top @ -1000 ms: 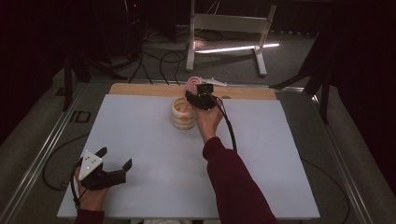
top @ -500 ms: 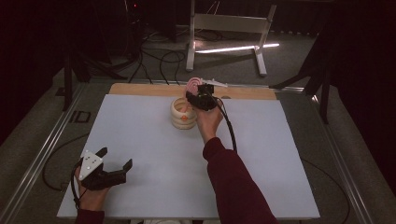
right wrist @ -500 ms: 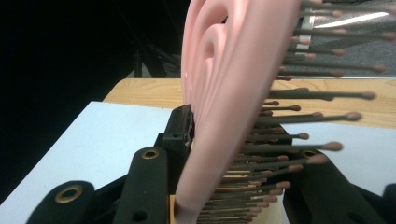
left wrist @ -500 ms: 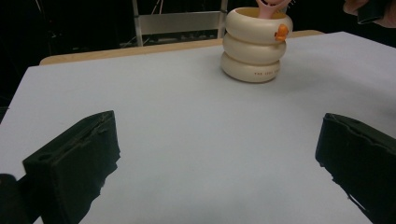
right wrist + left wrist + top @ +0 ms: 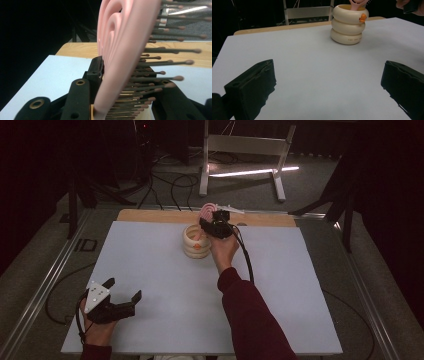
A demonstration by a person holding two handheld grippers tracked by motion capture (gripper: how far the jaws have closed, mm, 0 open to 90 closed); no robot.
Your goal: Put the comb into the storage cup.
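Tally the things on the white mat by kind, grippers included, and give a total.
Cream ringed holder: 1
Pink hairbrush, standing in the holder: 1
Grippers: 2, left gripper and right gripper
Total: 4

No visible change: both claws, hairbrush [image 5: 206, 211], holder [image 5: 195, 241] unmoved.

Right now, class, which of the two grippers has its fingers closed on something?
The right gripper, over the cream holder, clamps the pink hairbrush; the left gripper rests open.
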